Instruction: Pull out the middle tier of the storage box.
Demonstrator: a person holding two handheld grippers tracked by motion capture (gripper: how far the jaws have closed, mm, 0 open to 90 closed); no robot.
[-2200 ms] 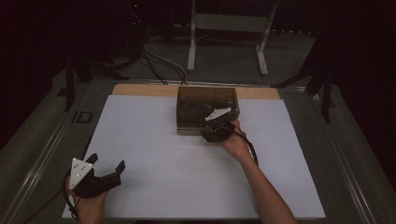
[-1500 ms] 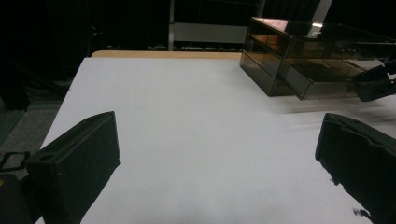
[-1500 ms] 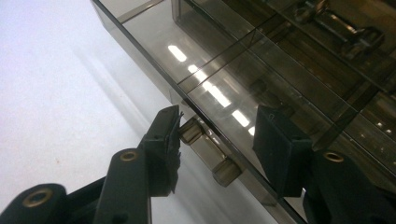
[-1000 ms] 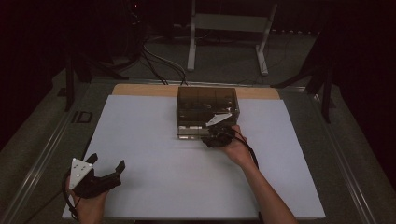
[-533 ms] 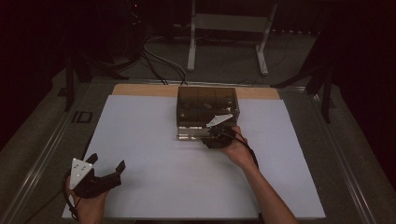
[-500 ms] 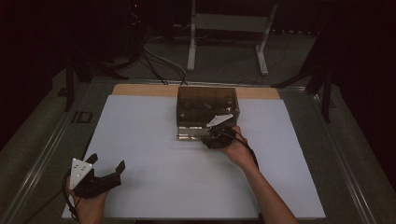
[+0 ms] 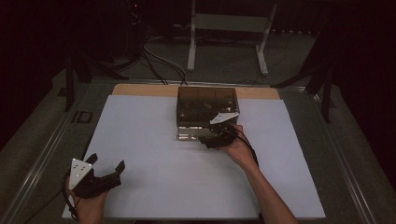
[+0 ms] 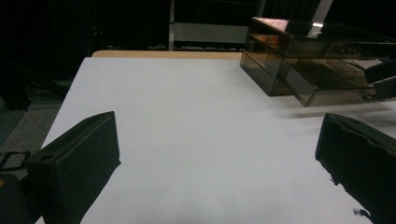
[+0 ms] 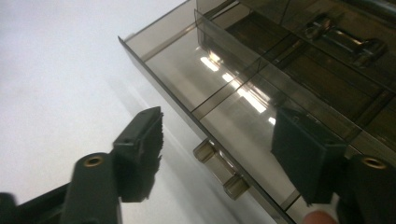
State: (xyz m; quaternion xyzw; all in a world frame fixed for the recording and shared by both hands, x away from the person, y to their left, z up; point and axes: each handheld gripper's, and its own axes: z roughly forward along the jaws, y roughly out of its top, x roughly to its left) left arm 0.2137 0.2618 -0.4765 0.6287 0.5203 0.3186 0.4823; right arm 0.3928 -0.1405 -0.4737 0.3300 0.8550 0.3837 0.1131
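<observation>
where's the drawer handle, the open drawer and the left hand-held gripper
drawer handle (image 9: 219, 168), right gripper view, on its bar
open drawer (image 9: 187, 70), right gripper view, on its floor
left hand-held gripper (image 7: 106, 164), high view, between its fingertips

— Where is the left tool (image 7: 106, 169)?

— Low at the near left, held in the left hand (image 7: 88, 205), jaws spread wide and pointing forward and to the right. Its grey plate sits on top.

— And the right tool (image 7: 208, 139)?

— Farther out, near the middle. The right forearm (image 7: 266, 191) comes up from the bottom edge and angles left to it, the right hand (image 7: 238, 149) wrapped around the grip.

— Its jaws?

— Parted, seen clearly apart in the right gripper view (image 9: 219, 158), clamping nothing.
</observation>
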